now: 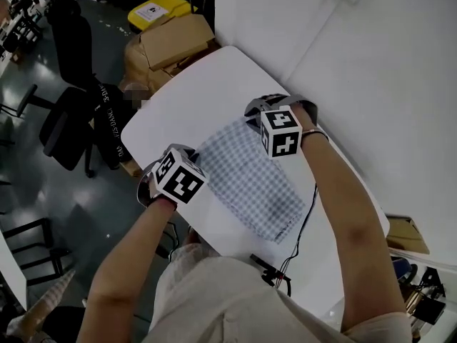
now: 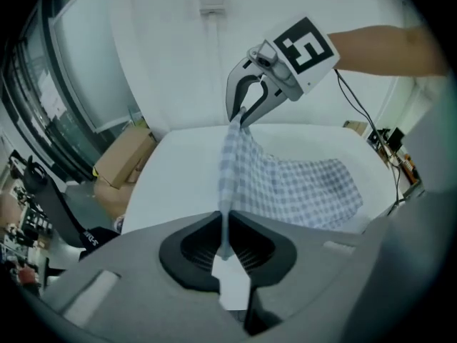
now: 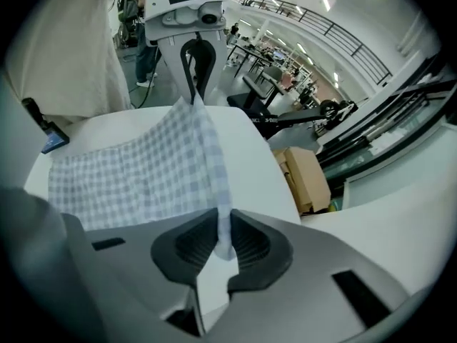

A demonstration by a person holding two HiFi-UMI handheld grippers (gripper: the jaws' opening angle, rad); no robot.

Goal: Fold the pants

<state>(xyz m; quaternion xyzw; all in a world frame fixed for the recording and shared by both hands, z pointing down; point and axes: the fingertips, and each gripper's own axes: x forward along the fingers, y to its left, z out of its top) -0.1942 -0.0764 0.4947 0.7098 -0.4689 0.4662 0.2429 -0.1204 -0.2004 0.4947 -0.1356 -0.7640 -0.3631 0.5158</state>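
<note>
Grips one edge of the thin blue-and-white checked fabric pants (image 1: 250,181), taut between left gripper (image 2: 226,243) and right gripper (image 3: 223,240), both clamped shut on a narrow pinch, rest lying on the white table (image 1: 193,98); risks slipping out or folding crooked if pulled apart unevenly.

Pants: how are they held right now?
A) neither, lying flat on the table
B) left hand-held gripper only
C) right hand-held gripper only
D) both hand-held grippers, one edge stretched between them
D: the left hand-held gripper and the right hand-held gripper each have the checked pants pinched between their jaws, and in both gripper views the raised edge runs straight to the other gripper.
</note>
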